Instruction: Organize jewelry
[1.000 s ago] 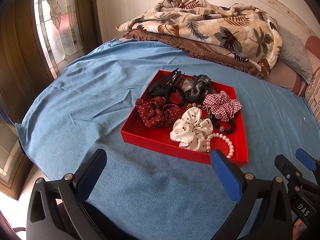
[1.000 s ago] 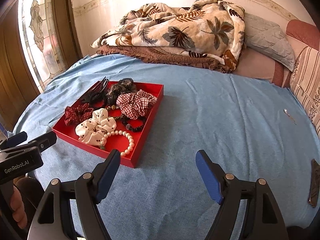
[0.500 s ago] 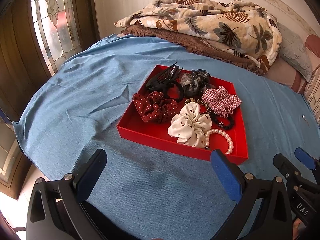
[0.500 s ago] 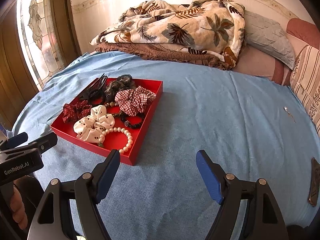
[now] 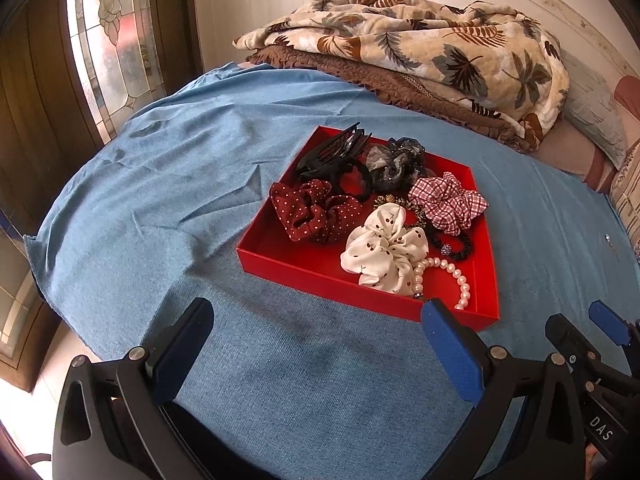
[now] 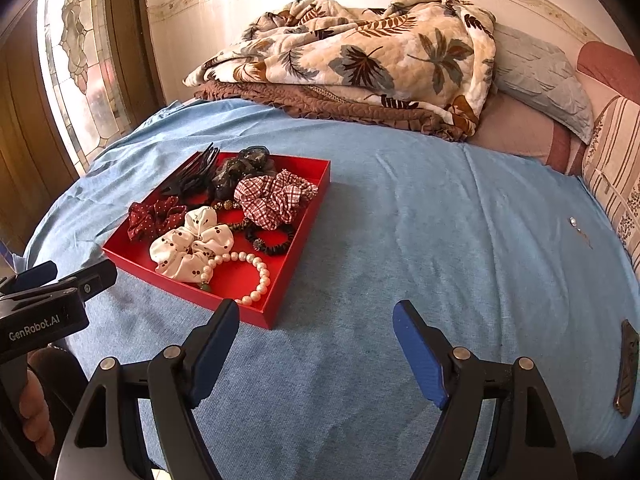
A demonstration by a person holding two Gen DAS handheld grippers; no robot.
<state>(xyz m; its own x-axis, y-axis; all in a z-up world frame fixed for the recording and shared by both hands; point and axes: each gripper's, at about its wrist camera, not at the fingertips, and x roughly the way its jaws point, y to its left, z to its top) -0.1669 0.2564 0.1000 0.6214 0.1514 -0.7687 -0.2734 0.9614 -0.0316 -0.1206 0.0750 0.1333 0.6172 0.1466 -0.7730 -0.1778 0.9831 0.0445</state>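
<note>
A red tray [image 5: 320, 278] [image 6: 298, 264] lies on the blue bedsheet. In it are a black claw clip [image 5: 334, 152], a dark red dotted scrunchie [image 5: 310, 210], a white scrunchie [image 5: 384, 250] [image 6: 192, 242], a red checked scrunchie [image 5: 448, 202] [image 6: 274, 198], a grey-black scrunchie [image 5: 394, 162], a black hair tie [image 5: 456, 246] and a pearl bracelet [image 5: 454, 276] [image 6: 254, 274]. My left gripper [image 5: 316, 334] stands open just short of the tray's near wall. My right gripper [image 6: 316, 336] is open over bare sheet, to the right of the tray's near corner. Both hold nothing.
Folded leaf-print and brown blankets [image 6: 360, 68] and pillows [image 6: 540, 80] line the far wall. A small earring [image 6: 578, 230] lies on the sheet at the right, and a dark flat object [image 6: 626, 368] sits at the right edge. A stained-glass window [image 5: 108, 36] is at the left.
Both views wobble slightly; the tray and its contents have not moved, and both grippers stay open.
</note>
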